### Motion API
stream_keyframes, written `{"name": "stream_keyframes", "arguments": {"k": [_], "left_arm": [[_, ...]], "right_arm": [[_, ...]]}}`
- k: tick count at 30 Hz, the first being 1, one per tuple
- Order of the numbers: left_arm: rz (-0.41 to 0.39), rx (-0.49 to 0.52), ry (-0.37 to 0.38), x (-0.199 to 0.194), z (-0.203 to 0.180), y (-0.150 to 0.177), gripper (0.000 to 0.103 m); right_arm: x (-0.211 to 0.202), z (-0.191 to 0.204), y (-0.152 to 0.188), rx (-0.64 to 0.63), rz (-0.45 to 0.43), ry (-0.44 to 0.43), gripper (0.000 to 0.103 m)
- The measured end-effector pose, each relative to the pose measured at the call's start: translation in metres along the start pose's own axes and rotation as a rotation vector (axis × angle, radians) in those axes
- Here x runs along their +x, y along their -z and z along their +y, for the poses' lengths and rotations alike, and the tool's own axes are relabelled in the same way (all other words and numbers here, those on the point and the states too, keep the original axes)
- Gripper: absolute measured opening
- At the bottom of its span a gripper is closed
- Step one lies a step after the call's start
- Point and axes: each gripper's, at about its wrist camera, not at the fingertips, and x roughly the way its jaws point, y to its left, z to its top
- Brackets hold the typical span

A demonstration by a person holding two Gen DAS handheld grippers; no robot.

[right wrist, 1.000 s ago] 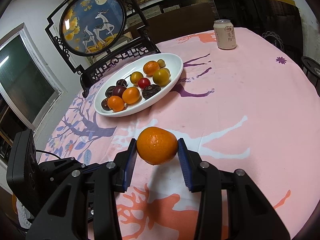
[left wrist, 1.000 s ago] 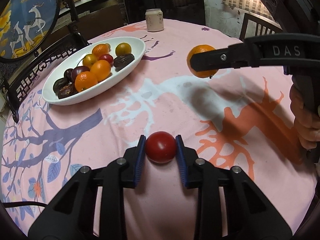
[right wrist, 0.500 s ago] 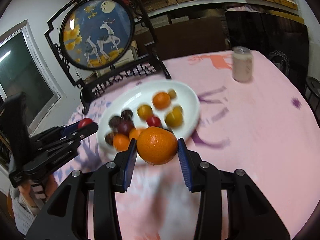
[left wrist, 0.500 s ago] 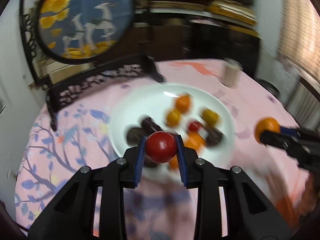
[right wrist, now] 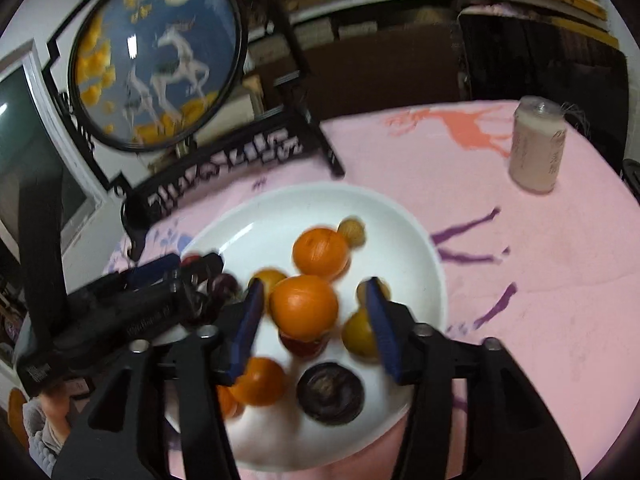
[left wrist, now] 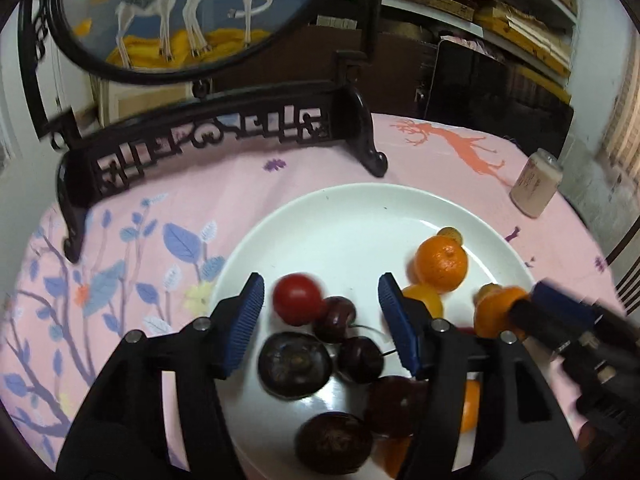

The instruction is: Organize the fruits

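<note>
Both grippers hang over a white plate [left wrist: 352,216] of fruit on the pink tablecloth. My left gripper [left wrist: 320,320] is open; the red tomato [left wrist: 298,299] is free between its blue pads, beside dark cherries [left wrist: 334,318]. My right gripper [right wrist: 314,320] is open too; the orange [right wrist: 304,307] sits between its pads, near the left one, above the other fruit. The plate [right wrist: 256,236] holds more oranges [right wrist: 320,251], yellow fruit [right wrist: 358,332] and dark round fruit [right wrist: 330,394]. The right gripper [left wrist: 532,316] shows in the left wrist view with the orange [left wrist: 496,310].
A dark carved wooden stand [left wrist: 224,136] with a round deer painting [left wrist: 192,12] stands just behind the plate. A pale drink can [right wrist: 538,144] stands at the back right, also in the left wrist view [left wrist: 538,182]. Chairs and shelves line the back.
Both grippers moved in over the plate and opened. The tomato and the orange are no longer clamped between the pads.
</note>
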Motion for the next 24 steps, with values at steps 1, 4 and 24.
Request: {"name": "stream_keyframes", "arguments": {"k": [1,4,24], "left_arm": [[-0.007,0.0,0.0,-0.002,0.0,-0.001,0.064],[-0.035,-0.029,0.008,-0.012,0.005,-0.004,0.075],[-0.043,-0.011,-0.087,-0.103,0.014,0.09,0.099]], "right_arm": [[-0.002,0.0,-0.001,-0.002,-0.006,-0.005,0.06],[-0.01,0.004,-0.003,-0.014,-0.024,-0.011,0.06],[-0.085,0.013,0.074,-0.055,0.001,0.047,0.064]]}}
